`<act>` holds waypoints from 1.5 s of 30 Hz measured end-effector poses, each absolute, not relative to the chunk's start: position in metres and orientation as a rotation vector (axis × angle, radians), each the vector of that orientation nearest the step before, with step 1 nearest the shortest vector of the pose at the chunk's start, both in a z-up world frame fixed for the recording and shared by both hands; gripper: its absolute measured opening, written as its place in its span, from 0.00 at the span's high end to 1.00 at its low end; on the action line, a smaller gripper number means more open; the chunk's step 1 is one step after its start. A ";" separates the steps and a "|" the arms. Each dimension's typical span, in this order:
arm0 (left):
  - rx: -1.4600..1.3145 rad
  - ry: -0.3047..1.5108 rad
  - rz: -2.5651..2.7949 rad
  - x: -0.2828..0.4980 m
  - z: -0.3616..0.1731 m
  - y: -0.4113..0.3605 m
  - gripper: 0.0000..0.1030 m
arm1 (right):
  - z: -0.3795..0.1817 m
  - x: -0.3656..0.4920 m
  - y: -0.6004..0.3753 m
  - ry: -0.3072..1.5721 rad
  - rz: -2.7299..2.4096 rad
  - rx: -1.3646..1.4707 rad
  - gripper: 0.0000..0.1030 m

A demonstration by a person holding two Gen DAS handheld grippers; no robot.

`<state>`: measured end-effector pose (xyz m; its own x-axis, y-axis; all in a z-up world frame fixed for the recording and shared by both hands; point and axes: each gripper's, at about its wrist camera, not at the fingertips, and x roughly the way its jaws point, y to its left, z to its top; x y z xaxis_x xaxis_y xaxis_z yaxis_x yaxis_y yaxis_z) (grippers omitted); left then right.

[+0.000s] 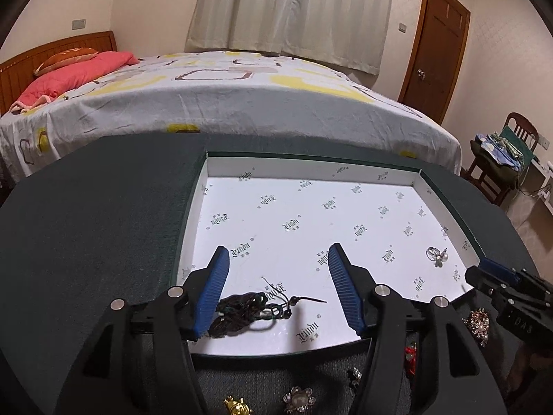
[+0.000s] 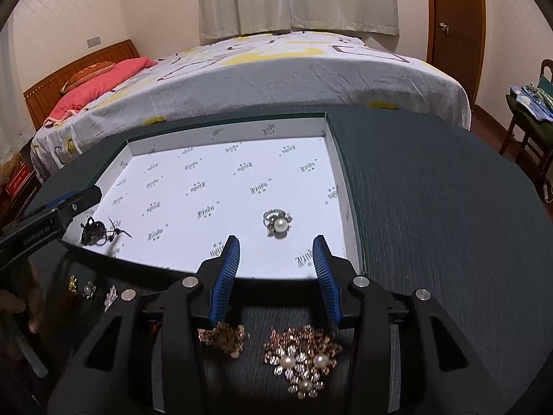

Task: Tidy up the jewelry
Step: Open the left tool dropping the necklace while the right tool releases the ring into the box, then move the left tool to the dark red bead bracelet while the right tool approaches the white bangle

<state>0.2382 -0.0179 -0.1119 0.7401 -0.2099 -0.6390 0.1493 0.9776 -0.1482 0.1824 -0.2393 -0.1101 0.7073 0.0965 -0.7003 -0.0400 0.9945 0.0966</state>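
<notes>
Tongs on both sides gape apart, empty: left tongs (image 1: 278,276) above the cord (image 1: 249,309) dropped in the box (image 1: 193,207), right tongs (image 2: 276,266) over loose brooches (image 2: 302,359) awaiting sorting.

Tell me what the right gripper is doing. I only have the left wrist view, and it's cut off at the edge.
Observer: The right gripper is open and holds nothing. Its fingertips hang over the near edge of the white box.
Operator: What's closest for it to pick up?
Observer: A large gold brooch with three pearls lies on the dark cloth beneath the gripper, outside the box.
Operator: Anything beside that?
Observer: A smaller gold cluster lies to the brooch's left, with a gap of cloth between them.
</notes>
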 end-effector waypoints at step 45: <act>-0.143 0.763 -0.044 0.054 -0.126 0.012 0.43 | -0.124 0.025 -0.174 0.811 0.232 -0.046 0.31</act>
